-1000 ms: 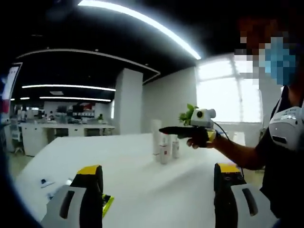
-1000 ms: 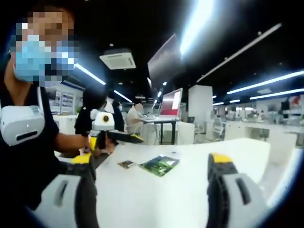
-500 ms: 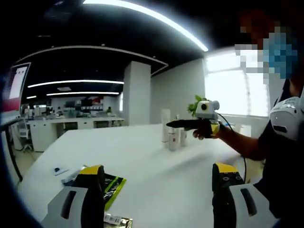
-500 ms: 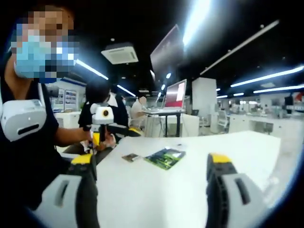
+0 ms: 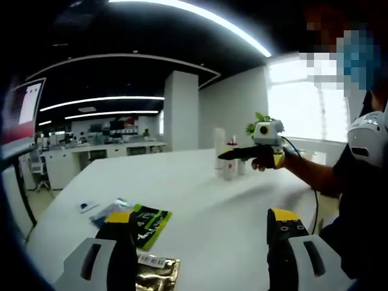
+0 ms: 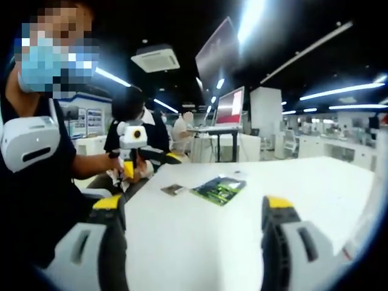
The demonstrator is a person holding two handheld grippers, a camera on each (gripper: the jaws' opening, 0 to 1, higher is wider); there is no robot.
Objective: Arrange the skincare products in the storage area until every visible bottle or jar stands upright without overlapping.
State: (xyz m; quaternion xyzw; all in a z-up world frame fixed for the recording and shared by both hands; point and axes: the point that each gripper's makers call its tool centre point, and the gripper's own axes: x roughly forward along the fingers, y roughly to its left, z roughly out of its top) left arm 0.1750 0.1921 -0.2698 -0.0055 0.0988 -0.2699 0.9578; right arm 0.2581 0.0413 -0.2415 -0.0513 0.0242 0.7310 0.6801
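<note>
Open-plan office, white table (image 5: 200, 200) across the lower half of both views, ceiling strip lights top, bright window at right of the left gripper view.

Left gripper (image 5: 200, 254): jaws spread wide at frame bottom, nothing between them. Right gripper (image 6: 194, 242): jaws likewise wide apart, empty. In the left gripper view the right gripper shows again at centre-right in the person's hand; its jaw gap isn't readable from that side.

Skincare bottles (image 5: 227, 162): small cluster right of centre in the left gripper view, all apparently upright, long axes vertical. One tall white tube (image 5: 219, 150) at the back, shorter bottles in front, one with a red top. They stand close together; can't tell if any touch or overlap, too small.

Key relation: in that view the right gripper's jaw tips sit just beside the cluster, at its right edge, at about bottle height. Left gripper is well apart from it, across a stretch of bare table. So right is the nearer tool by far. Judgement: any spacing fix is right-hand work, coming in from the side; a sideways nudge could tip the tall tube.

Other stuff: green sachet (image 5: 148, 221) and gold foil packet (image 5: 154, 276) near the left jaw, lower left; small dark item (image 5: 86, 207) further left. Same green sachet (image 6: 219, 189) mid-frame in the right gripper view, small packet (image 6: 174, 189) beside it. None lies between the right gripper and the bottles. Potted plant (image 5: 257, 121) behind the cluster.
</note>
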